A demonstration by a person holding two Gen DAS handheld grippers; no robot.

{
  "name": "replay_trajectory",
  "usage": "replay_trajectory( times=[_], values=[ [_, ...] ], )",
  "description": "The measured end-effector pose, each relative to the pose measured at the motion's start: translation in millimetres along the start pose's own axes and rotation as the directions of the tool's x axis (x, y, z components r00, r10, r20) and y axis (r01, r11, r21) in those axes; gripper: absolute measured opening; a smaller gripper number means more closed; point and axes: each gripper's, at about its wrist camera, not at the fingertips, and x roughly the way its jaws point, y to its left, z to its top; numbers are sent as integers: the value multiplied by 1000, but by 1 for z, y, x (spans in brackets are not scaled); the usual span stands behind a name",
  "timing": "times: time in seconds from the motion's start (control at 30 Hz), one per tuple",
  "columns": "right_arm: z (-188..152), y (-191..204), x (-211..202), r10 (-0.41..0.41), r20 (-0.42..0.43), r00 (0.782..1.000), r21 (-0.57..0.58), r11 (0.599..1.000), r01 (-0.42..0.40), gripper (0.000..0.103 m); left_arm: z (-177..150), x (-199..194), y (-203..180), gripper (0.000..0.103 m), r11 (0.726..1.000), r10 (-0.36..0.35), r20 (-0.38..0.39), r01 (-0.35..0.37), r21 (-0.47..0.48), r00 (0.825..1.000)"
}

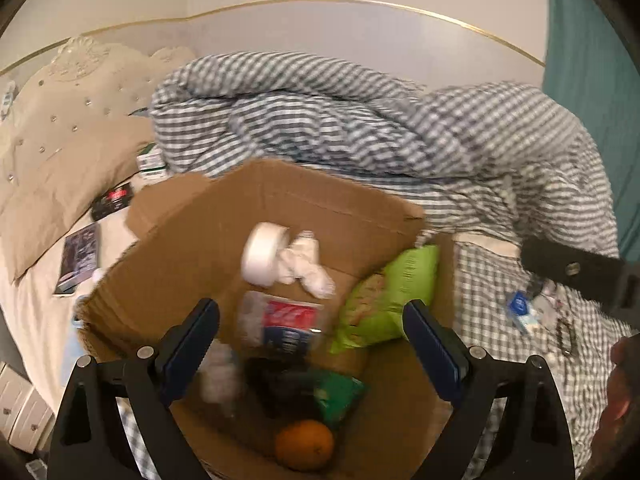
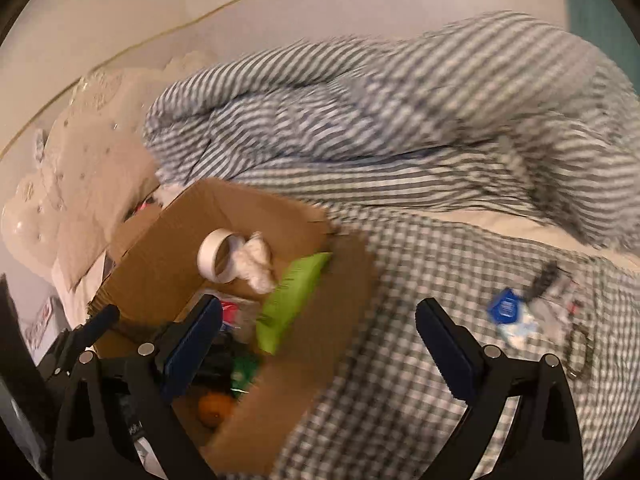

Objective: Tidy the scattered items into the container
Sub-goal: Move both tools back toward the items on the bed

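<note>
An open cardboard box (image 1: pixel 192 232) stands on the bed. Inside lie a white tape roll (image 1: pixel 262 254), a crumpled white cloth (image 1: pixel 306 264), a lime-green bag (image 1: pixel 396 292), a clear pack with a red and blue label (image 1: pixel 288 320), a green packet (image 1: pixel 338 394) and an orange (image 1: pixel 305 444). My left gripper (image 1: pixel 311 308) hangs open over the box with nothing between its fingers. My right gripper (image 2: pixel 320 302) is open and empty above the box's right flap (image 2: pixel 340 280). A blue packet (image 2: pixel 505 308) with white tissues and a metal clip (image 2: pixel 578 354) lies on the checked sheet to the right.
A striped duvet (image 1: pixel 340 120) is heaped behind the box. Left of it, by the beige pillows (image 1: pixel 60 140), lie a black packet (image 1: pixel 114 200), a dark booklet (image 1: pixel 80 256) and a green-white carton (image 1: pixel 151 164). A hand (image 1: pixel 620 400) shows at the right edge.
</note>
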Motion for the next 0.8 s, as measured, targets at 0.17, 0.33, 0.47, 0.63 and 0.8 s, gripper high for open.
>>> replay_trajectory(
  times=[0.17,0.33,0.47,0.63,0.8],
  values=[
    [-25,-67,-62,-85,57,995,67,994,82,98,-14,-11,-55,96,995,-89,-2,89,52,996],
    [-73,-130,-101,-217,21,976,122,969,213,98,-38,-14,-120,103,974,-185,-41,189,129,982],
    [-117,-171,-92,-266,-78,961,176,945,276,98,-61,-6,-167,103,952,-196,-117,218,217,974],
    [-149,-215,-60,-274,-244,930,236,914,331,98,-76,16,-202,103,932,-173,-205,227,283,963],
    [-147,-232,-17,-296,-354,887,167,913,372,98,-72,46,-221,103,926,-117,-239,193,324,964]
  ],
)
